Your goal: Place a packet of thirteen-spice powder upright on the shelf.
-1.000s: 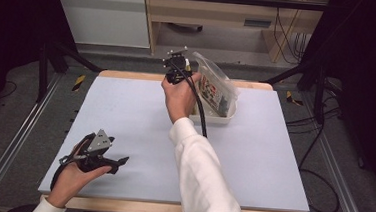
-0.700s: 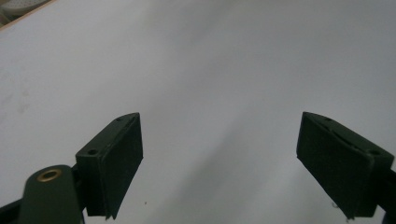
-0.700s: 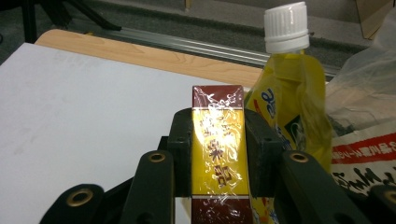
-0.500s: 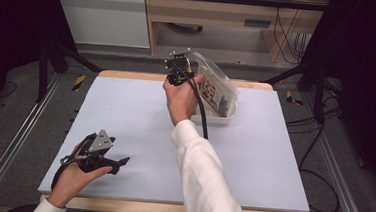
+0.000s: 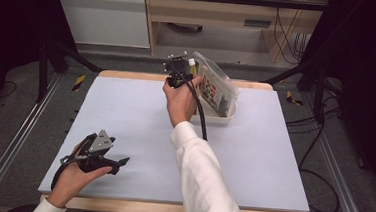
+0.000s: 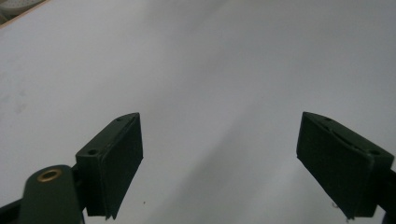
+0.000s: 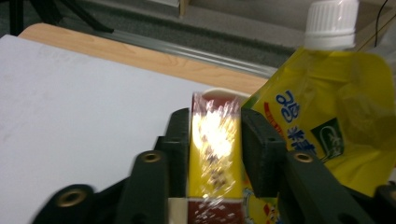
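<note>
My right gripper (image 5: 183,65) is at the far side of the table, over the left end of a white bin (image 5: 216,119). It (image 7: 215,140) is shut on a shiny yellow and red wrapped packet (image 7: 215,154) that stands upright between the jaws. A yellow spouted pouch (image 7: 336,93) with a white cap (image 5: 192,62) stands just behind the packet in the bin. My left gripper (image 5: 117,162) rests low at the near left of the table mat (image 5: 125,111). It (image 6: 219,168) is open, with bare mat between its jaws.
The bin holds several more packaged goods (image 5: 216,88) leaning to the right. The right forearm in a white sleeve (image 5: 200,182) crosses the middle of the mat. Black frame legs (image 5: 309,69) stand at the far corners, and a cable (image 5: 198,106) trails from the right gripper.
</note>
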